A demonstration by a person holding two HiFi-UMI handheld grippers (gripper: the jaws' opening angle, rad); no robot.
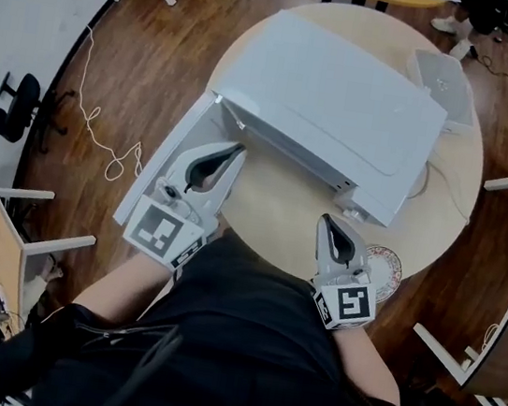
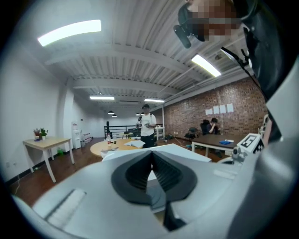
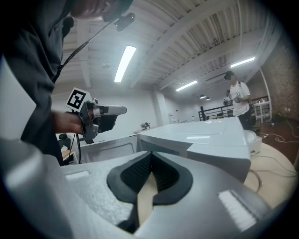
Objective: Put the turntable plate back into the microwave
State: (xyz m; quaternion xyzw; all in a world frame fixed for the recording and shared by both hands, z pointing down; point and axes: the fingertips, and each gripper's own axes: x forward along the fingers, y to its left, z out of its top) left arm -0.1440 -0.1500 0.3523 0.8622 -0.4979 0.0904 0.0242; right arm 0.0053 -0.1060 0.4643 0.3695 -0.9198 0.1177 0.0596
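Right gripper [image 1: 326, 221]: jaws together, empty, over near edge of surface [image 1: 282, 202]. Just beside it, turntable plate [image 1: 386, 267], partly hidden, seemingly lying flat, not yet picked up. Left gripper [image 1: 234, 152]: jaws together, empty, by open door [image 1: 184, 135]. Beyond, microwave [image 1: 344, 107]. Step: door open, pickup pending. Next: part right gripper's jaws, take rim, slide plate in level.

Turntable plate [image 1: 388, 269] half hidden by right gripper [image 1: 327, 222], microwave [image 1: 333, 115] interior unseen
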